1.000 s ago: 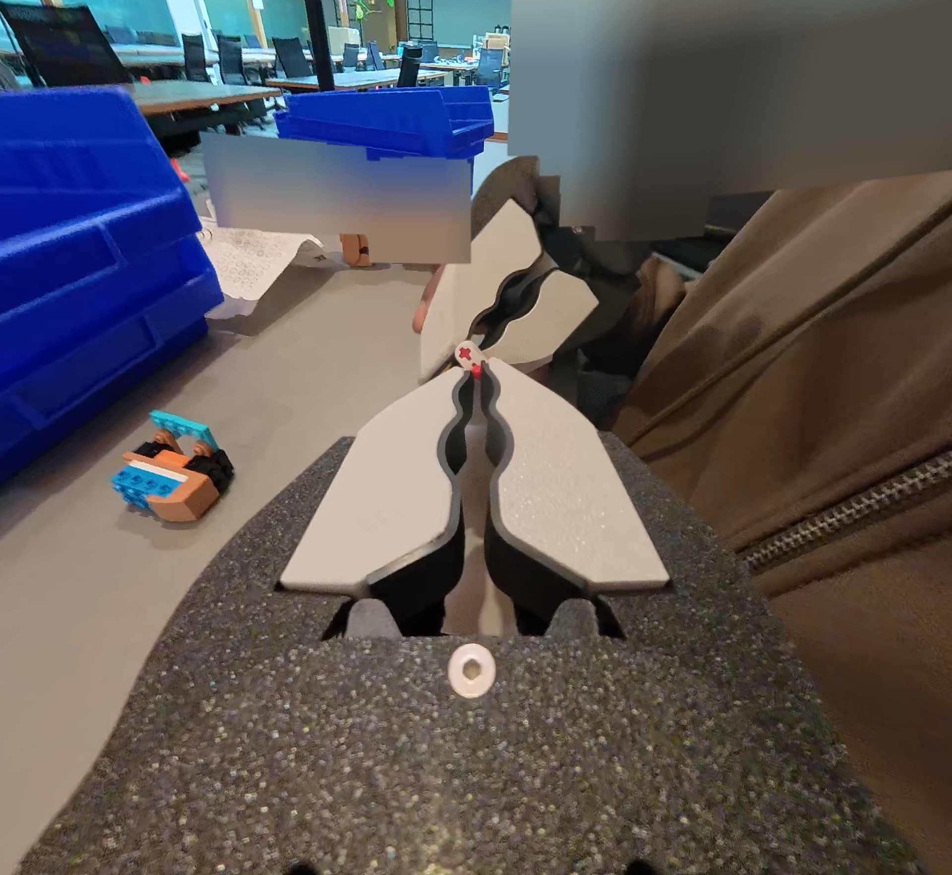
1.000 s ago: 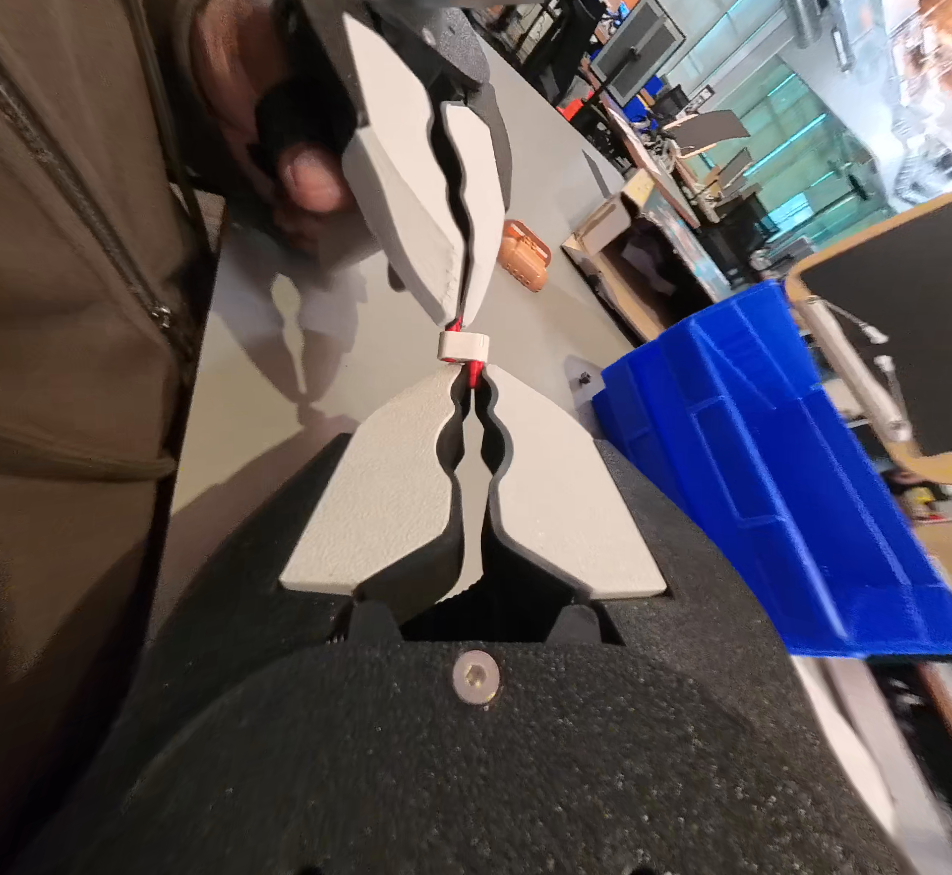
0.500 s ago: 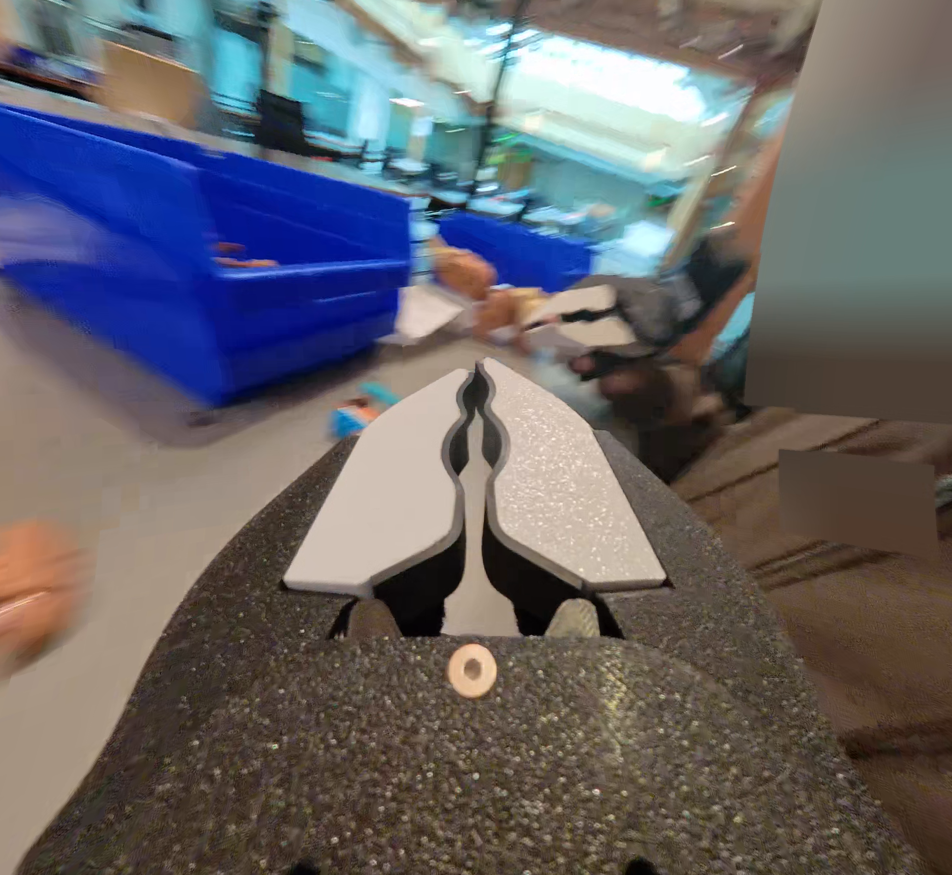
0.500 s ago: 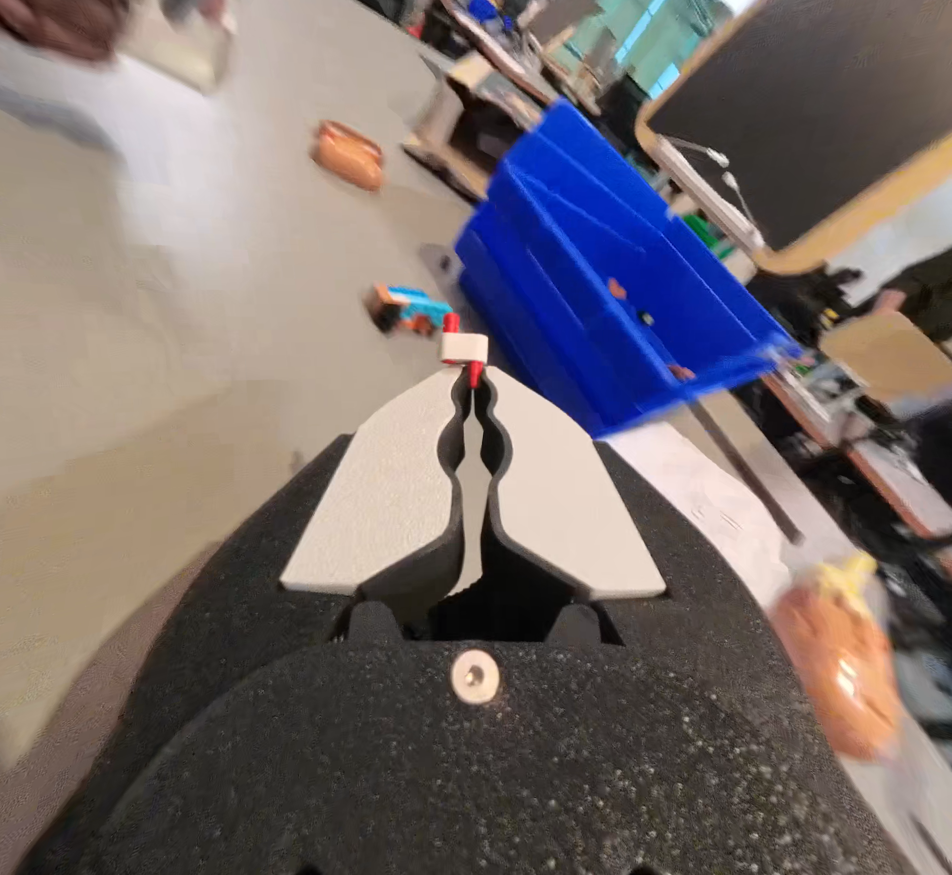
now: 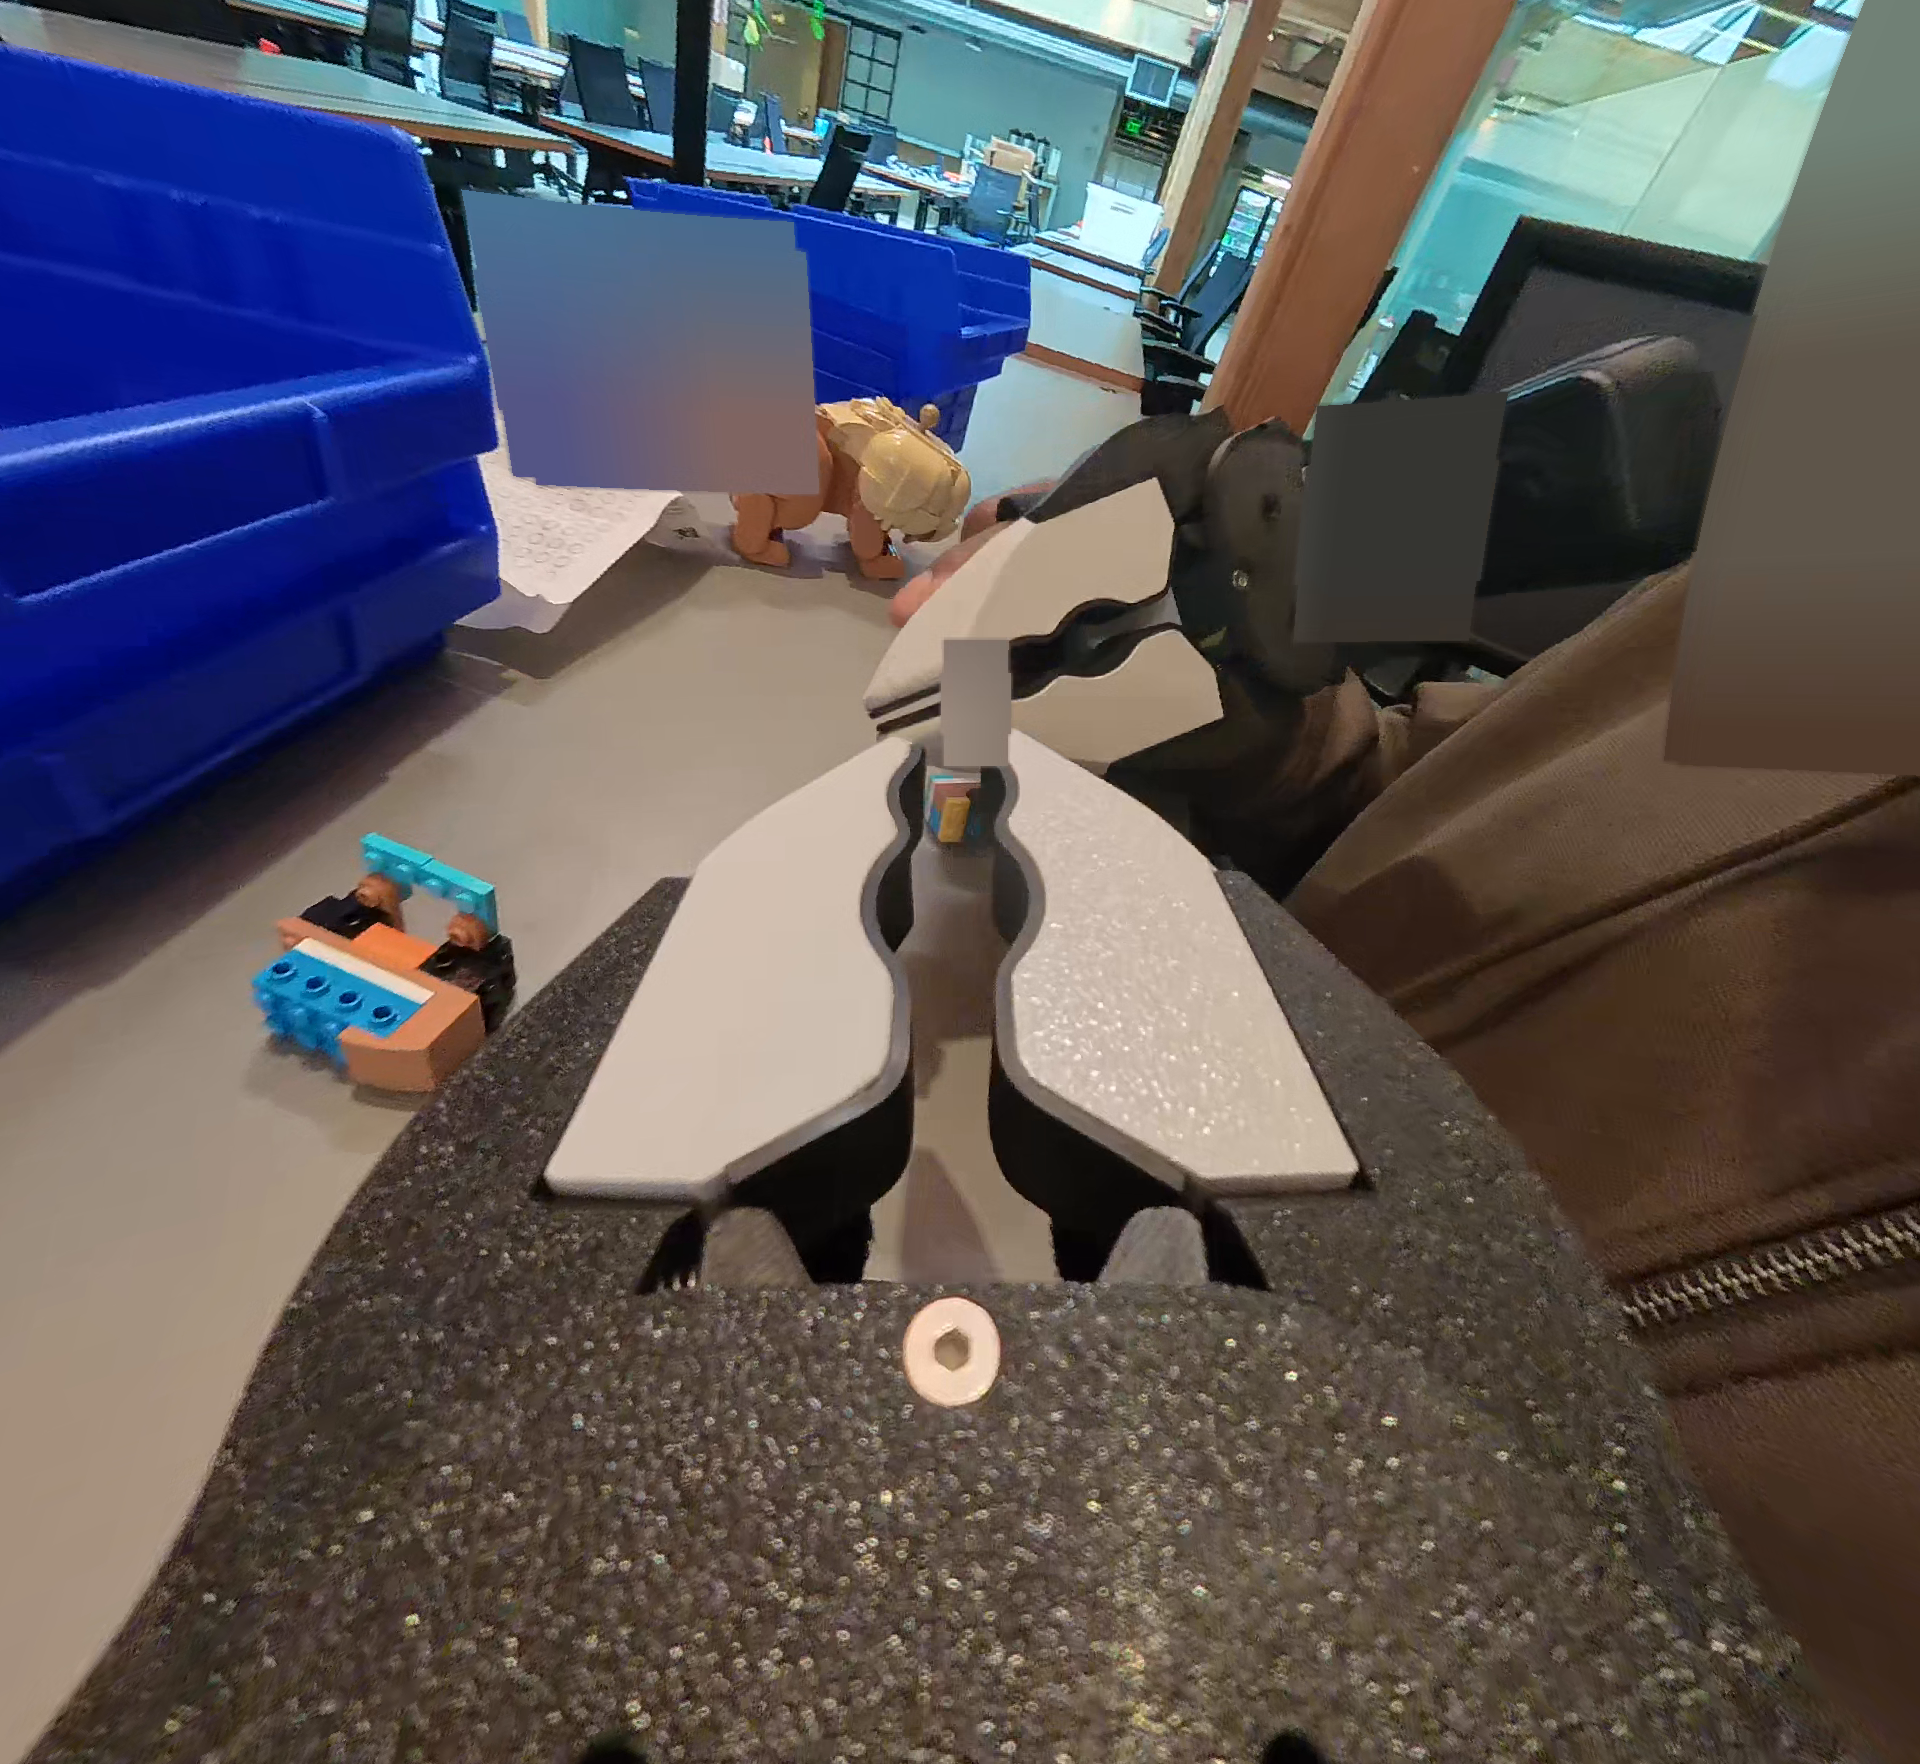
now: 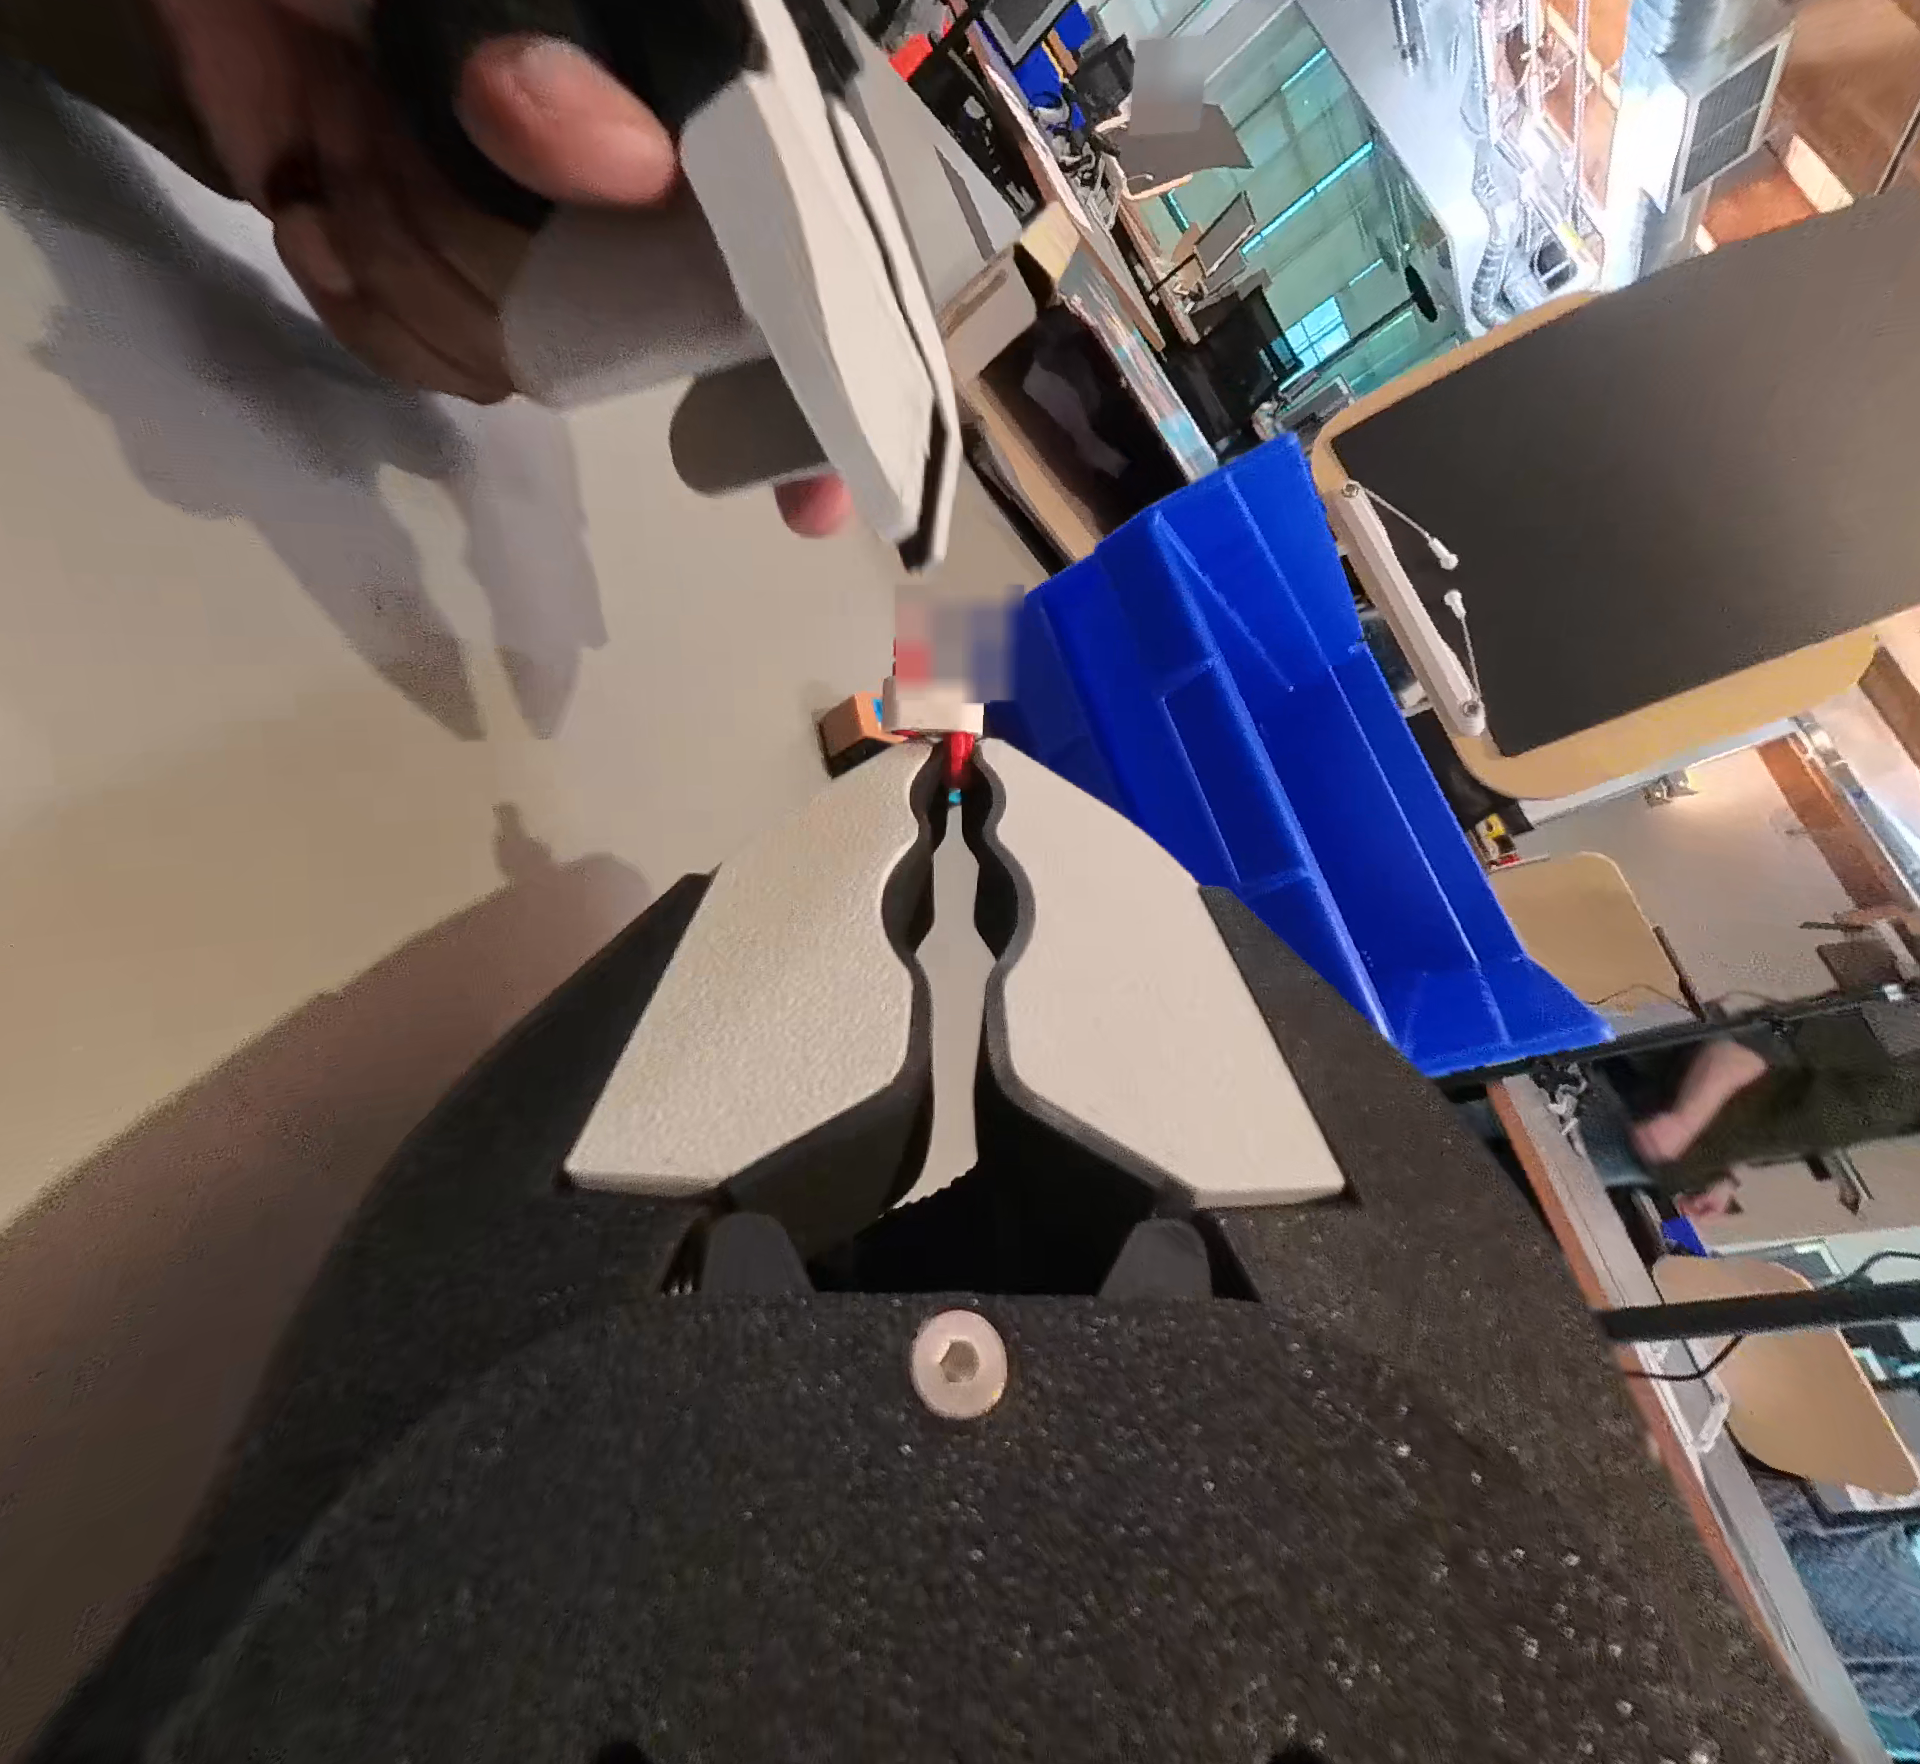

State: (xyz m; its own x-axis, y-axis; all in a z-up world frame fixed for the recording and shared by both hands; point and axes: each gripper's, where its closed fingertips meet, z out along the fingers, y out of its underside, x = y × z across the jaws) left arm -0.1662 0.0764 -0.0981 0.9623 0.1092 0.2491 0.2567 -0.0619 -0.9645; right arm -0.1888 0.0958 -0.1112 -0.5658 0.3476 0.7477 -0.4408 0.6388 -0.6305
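Note:
My left gripper has its jaws a little apart, pinching a small blue, orange and yellow brick piece at the tips. My right gripper is shut on a thin red pin carrying a small white piece. The two grippers meet tip to tip above the grey table. The right gripper shows in the left wrist view, lying sideways. The left gripper shows edge-on in the right wrist view, held by a hand. A blurred patch hides the spot between the tips.
A small orange, blue and black brick car sits on the table at left, also in the right wrist view. A large blue bin stands behind it, a second bin farther back. A tan brick animal and a paper sheet lie between. The tan brick animal is about 25 cm from my right fingertips.
Both grippers swung apart half a second ago, with the left shut and empty, and are back tip to tip. The left jaws now stand wider with a small coloured piece between them.

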